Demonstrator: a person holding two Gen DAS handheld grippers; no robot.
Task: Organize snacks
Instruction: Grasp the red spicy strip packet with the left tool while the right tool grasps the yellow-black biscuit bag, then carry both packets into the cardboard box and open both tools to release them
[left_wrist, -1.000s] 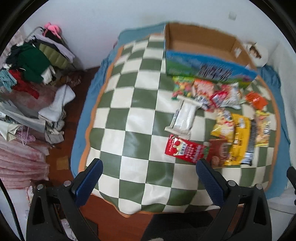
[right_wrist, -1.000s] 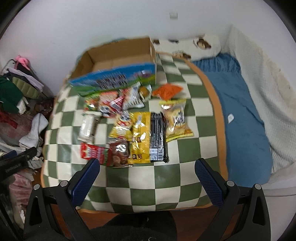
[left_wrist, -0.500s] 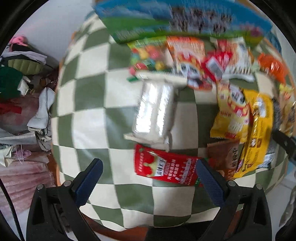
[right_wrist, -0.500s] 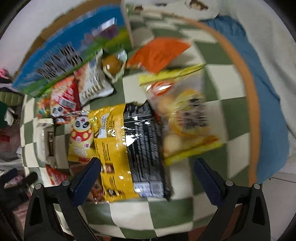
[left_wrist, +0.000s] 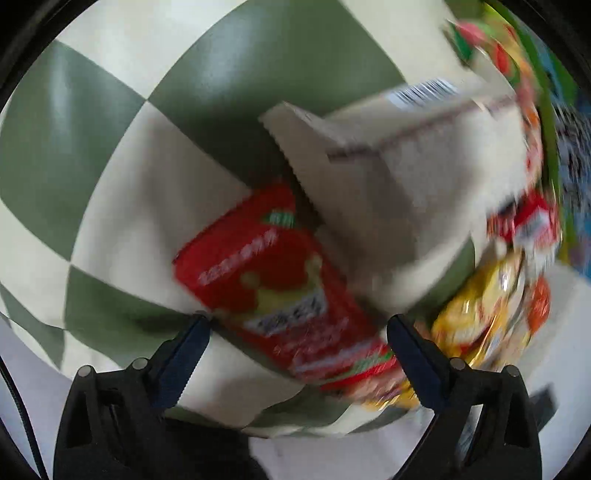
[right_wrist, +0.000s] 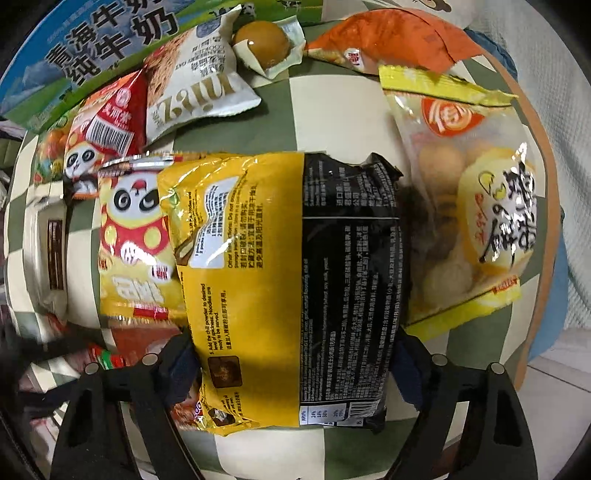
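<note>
Left wrist view heavily motion-blurred; print on packets unreadable, right-edge snacks smeared. Right wrist view sharp, but fingertips of right gripper (right_wrist: 295, 360) hidden beneath the yellow-and-black noodle packet (right_wrist: 291, 280), so contact with it cannot be confirmed.

Versus half a second ago: both cameras much closer to the checkered bed cover (left_wrist: 110, 147); wall and clothes pile gone from left view; noodle packet now fills centre of right view.

Left gripper (left_wrist: 297, 325): jaws wide apart, gripping nothing, straddling the near end of the red snack packet (left_wrist: 273, 291) at lower centre. Beyond it, white wrapped packet (left_wrist: 399, 177) at upper right.

Right gripper: jaws wide apart, one on each side of noodle packet's near end. Farther: clear bag of yellow cakes (right_wrist: 469, 206) at right, orange packet (right_wrist: 391, 37) top right, blue-green milk carton box (right_wrist: 92, 44) top left.
</note>
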